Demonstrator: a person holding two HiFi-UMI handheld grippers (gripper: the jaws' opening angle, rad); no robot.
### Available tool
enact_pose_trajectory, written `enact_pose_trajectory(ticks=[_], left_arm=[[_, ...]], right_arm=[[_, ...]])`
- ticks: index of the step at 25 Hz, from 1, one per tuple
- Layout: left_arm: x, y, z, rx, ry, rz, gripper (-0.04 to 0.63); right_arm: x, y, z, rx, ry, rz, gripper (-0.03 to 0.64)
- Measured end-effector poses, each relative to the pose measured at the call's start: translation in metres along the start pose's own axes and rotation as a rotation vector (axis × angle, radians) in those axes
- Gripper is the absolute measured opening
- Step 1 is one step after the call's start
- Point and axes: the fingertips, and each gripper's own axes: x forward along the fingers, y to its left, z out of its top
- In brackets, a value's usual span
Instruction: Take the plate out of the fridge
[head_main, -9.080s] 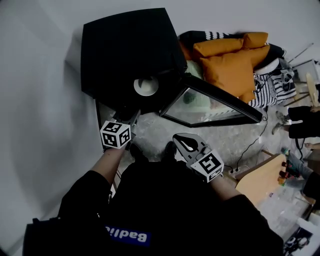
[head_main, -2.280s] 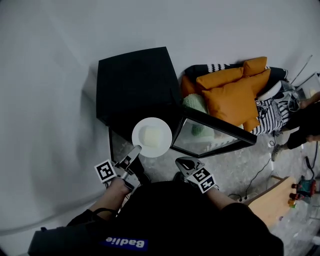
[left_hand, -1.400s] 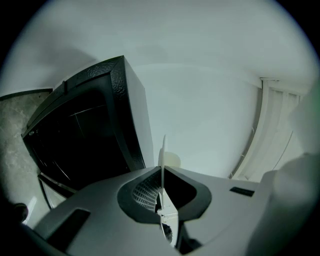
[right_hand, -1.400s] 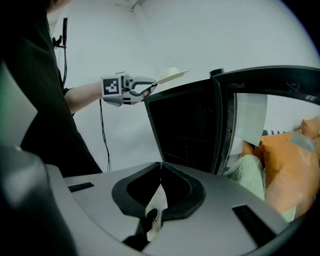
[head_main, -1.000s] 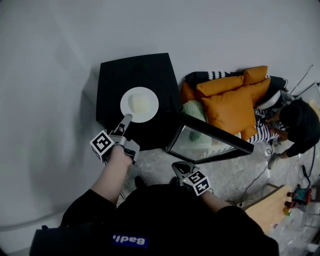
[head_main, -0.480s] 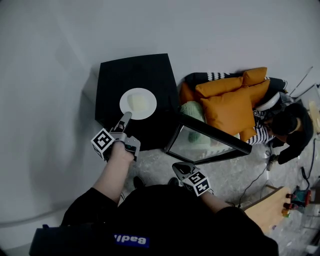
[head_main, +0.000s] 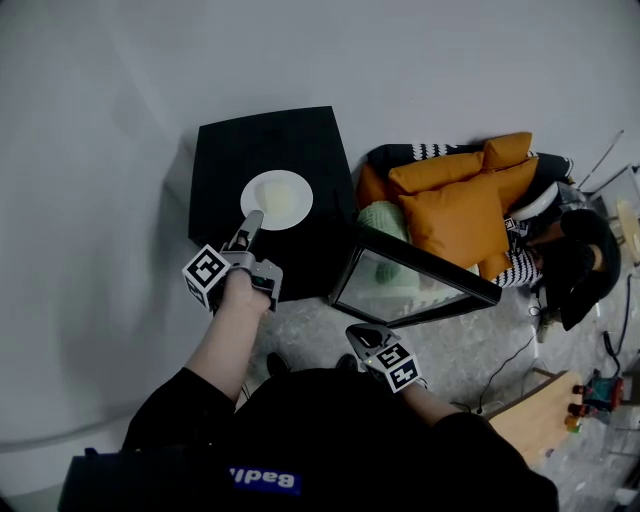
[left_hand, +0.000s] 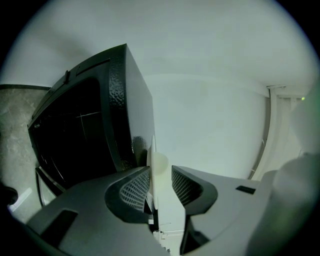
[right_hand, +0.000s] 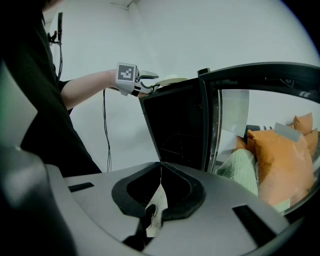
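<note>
A white plate (head_main: 277, 199) with a pale lump on it lies on top of the black fridge (head_main: 270, 140). My left gripper (head_main: 255, 218) reaches its near rim. In the left gripper view the plate (left_hand: 152, 162) stands edge-on between the pads of the left gripper (left_hand: 160, 172). Its jaws have just been opening, and a gap shows on the right side, so it is open. My right gripper (head_main: 372, 343) hangs low before the fridge's open glass door (head_main: 420, 265). The tips of the right gripper (right_hand: 161, 167) meet on nothing. The right gripper view also shows the left gripper (right_hand: 150, 82) at the plate (right_hand: 172, 79).
The fridge's dark inside (right_hand: 175, 130) stands open, its door (right_hand: 240, 100) swung to the right. Orange cushions (head_main: 460, 190) and striped fabric lie right of the fridge. A person (head_main: 580, 260) crouches at the far right. A wooden board (head_main: 545, 395) and cables lie on the floor.
The plate went from the fridge's front, held by the left gripper, up onto the fridge's top. Over the last second the left gripper barely moved. The right gripper stayed low.
</note>
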Motion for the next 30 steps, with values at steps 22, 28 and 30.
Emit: enact_pose_trajectory(ticks=[22, 28, 30], left_arm=[[0.005, -0.015, -0.007, 0.201, 0.206, 0.106, 0.327], [-0.004, -0.016, -0.010, 0.263, 0.237, 0.110, 0.327], [-0.011, -0.015, -0.012, 0.287, 0.239, 0.107, 0.327]], right_arm=[[-0.003, -0.007, 0.008, 0.009, -0.032, -0.030, 0.011], [-0.002, -0.006, 0.008, -0.003, -0.026, -0.027, 0.011], [-0.001, -0.006, 0.008, -0.008, -0.026, -0.028, 0.011]])
